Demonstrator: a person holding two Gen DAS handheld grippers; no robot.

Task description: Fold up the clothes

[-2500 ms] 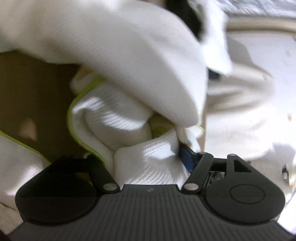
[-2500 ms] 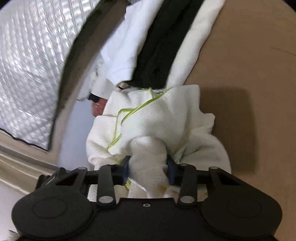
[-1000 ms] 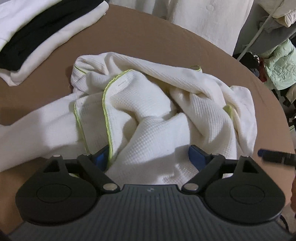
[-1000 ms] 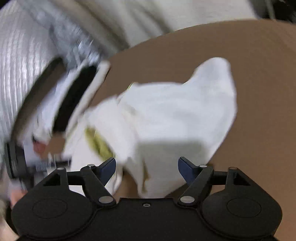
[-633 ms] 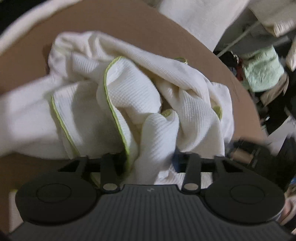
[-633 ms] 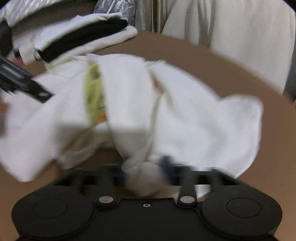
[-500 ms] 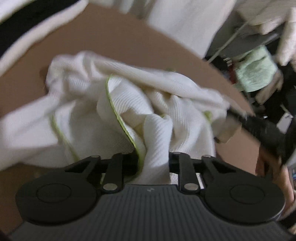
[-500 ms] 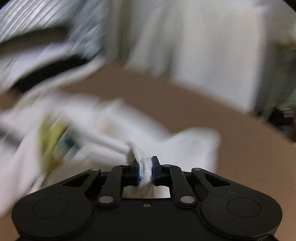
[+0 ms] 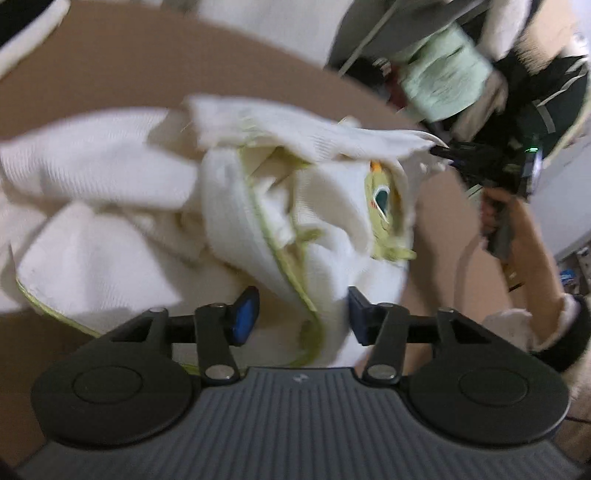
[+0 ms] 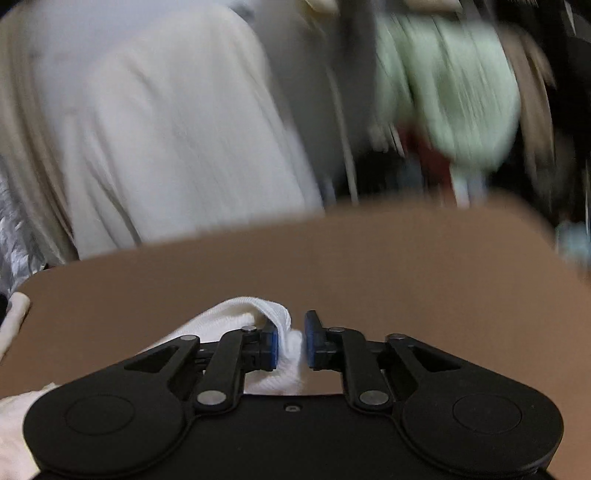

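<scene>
A white waffle-knit garment (image 9: 110,229) with lime-green edging lies crumpled on the brown worktop (image 9: 155,77), spread from the left of the left wrist view across to the middle. A green-trimmed fold (image 9: 273,243) runs down its centre toward the camera, and on the right part of the heap a small green and orange printed patch (image 9: 382,195) shows among the folds. The far right corner of the cloth is drawn out into a taut point that meets the right tongs (image 9: 448,151), seen here as a dark, blurred tool with a small green light, held by the person's right hand (image 9: 498,218) above a fuzzy cuff.

In the right wrist view, the right tongs (image 10: 290,341) are pinched onto a bunched wad of the same white fabric (image 10: 255,310); the blue pads press it from both sides and more cloth trails off to the near left beneath the tool.

The left tongs (image 9: 303,314) stand apart, blue pads wide, with the green-edged fold passing between them; neither pad visibly squeezes the cloth.

At the far left corner sits the edge of a stack of folded clothes (image 9: 26,33), white with a black layer. Beyond the worktop hang a pale cloth (image 10: 166,122) and a mint-green garment (image 10: 469,92), both blurred.
</scene>
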